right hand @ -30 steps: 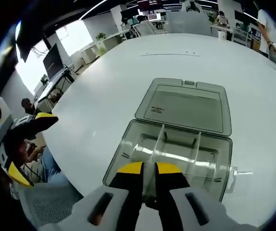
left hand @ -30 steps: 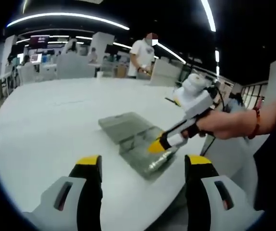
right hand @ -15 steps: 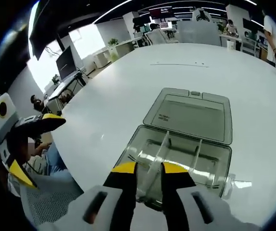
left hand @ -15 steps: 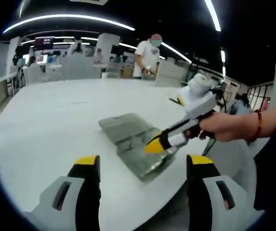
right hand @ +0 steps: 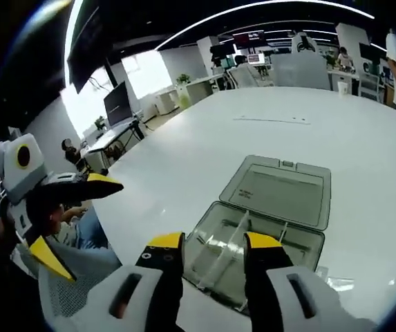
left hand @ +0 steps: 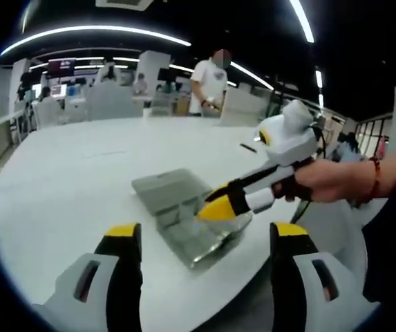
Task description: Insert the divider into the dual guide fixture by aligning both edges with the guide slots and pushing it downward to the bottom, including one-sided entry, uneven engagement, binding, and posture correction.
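My right gripper hangs just above the near wall of the clear plastic hinged box, jaws apart and holding nothing. A thin transparent divider panel stands upright inside the box, running from near wall to far wall; whether it sits fully down I cannot tell. The box's lid lies open flat beyond it on the round white table. My left gripper is wide open, well short of the box.
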### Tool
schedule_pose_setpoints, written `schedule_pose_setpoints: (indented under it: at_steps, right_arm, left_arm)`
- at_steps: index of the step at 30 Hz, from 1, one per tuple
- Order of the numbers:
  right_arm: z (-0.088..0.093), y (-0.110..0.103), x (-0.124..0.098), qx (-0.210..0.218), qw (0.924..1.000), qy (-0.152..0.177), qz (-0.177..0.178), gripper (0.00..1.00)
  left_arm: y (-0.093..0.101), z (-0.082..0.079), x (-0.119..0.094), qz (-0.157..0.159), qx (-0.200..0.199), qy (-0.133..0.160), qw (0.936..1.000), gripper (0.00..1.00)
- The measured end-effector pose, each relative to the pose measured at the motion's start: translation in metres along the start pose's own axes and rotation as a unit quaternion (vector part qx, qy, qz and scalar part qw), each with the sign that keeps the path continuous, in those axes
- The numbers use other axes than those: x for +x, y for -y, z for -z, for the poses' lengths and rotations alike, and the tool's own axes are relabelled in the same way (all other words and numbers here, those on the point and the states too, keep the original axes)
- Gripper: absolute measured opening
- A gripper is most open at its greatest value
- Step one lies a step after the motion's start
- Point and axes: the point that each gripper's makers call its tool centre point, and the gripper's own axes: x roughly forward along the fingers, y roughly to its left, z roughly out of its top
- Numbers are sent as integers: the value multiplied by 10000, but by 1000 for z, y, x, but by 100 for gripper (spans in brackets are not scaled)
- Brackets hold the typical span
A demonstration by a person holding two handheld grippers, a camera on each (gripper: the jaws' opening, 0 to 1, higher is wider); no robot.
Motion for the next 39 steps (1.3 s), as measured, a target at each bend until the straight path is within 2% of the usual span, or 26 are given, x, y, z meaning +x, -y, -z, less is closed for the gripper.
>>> schedule_pose_setpoints:
  at_steps: [12,16,21,27,39]
  right_arm:
    - [4,10,-35,22,9997,239,56,36]
    - [5,17,-49,2,9993,343,145,37]
    - [11,32,-67,-73,9984,407,398,45]
    - [22,57,-89,-72,9967,410,695,49]
    - [37,95,-119,101,9942,346,1018,52]
  left_arm:
    - [35,1,16,189,63,-77,9998,78]
    - [42,-4,19,230,120,8,9997,81]
    - [52,-1,23,321,193,-43,9993,84]
    - [63,2,28,386,205,-71,9990,85]
    - [79,5,38,528,274,-251,9979,92]
